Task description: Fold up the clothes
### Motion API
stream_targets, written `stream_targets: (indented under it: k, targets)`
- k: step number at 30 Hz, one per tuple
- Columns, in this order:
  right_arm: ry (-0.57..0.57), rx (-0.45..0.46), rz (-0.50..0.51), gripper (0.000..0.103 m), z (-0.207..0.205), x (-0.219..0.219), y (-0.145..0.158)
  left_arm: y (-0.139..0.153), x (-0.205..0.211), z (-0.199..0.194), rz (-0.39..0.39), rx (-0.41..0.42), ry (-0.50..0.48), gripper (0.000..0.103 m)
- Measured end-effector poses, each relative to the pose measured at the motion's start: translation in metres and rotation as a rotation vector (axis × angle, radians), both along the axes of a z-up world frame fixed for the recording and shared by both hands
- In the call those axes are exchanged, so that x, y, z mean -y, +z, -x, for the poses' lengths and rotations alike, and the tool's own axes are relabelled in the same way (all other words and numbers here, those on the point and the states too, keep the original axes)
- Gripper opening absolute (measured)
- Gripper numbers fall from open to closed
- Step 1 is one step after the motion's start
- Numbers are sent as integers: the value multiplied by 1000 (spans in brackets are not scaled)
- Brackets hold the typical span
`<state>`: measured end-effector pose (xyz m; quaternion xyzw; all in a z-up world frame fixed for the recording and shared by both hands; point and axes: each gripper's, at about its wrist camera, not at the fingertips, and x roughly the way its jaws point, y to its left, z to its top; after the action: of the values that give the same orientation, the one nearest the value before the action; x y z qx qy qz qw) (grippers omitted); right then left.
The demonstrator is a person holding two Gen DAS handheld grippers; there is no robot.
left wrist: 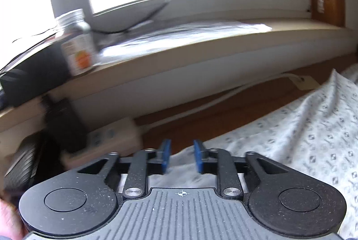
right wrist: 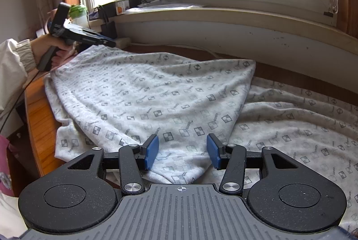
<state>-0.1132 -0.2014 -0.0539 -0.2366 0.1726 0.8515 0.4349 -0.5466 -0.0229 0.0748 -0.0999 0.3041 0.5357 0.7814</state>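
Soft patterned cloth (right wrist: 156, 92), folded w/ a pointed corner, centre frame on wood table (right wrist: 38, 119). Left gripper (left wrist: 180, 156) & right gripper (right wrist: 182, 151): blue ribbed pads apart, gripping nothing.

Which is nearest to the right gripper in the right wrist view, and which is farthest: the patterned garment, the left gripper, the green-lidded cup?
1. The patterned garment: directly under the right gripper, a folded corner lying between its open fingers.
2. The left gripper: far left, over the garment's far corner.
3. The green-lidded cup: on the windowsill, behind the left gripper.
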Motion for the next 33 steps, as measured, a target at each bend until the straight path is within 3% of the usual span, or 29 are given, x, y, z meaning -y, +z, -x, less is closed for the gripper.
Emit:
stream_targets:
  k: [1,8,9,10,11,12,14,16,18,21,23,25,29,33]
  targets:
    - [0,-1,0,48,0,0,0,1,3,7,1,-8,8,46]
    - [1,-4,1,48,-1,-1,0,-5,8,35,59,14,33,52]
    - [1,-3,0,48,0,-1,0,-6,9,35,45,12,38,50]
    - [1,-2,0,48,0,0,0,-7,11,35,23,6,45,36]
    - [1,-1,-1,48,0,0,0,-8,12,35,10,3,48,11]
    - [2,-1,-1,48,0,0,0,-7,13,35,-8,6,55,2]
    - [3,0,-1,48,0,0,0,-2,17,41,-43,52,91,2]
    - [4,2,-2,48,0,0,0,-3,12,50,-21,82,172,2]
    - [5,4,-4,48,0,0,0,-10,7,51,7,65,186,3]
    - [7,1,-3,48,-1,0,0,-12,8,43,-10,15,207,12]
    - [8,0,-3,48,-2,0,0,-7,11,38,-48,-1,240,47]
    - [9,0,-3,48,-2,0,0,1,13,30,-81,12,237,57]
    - [8,0,-3,48,-1,0,0,18,15,-1,-112,57,164,71]
    - [7,-4,-3,49,-2,1,0,21,14,-57,-100,97,25,72]
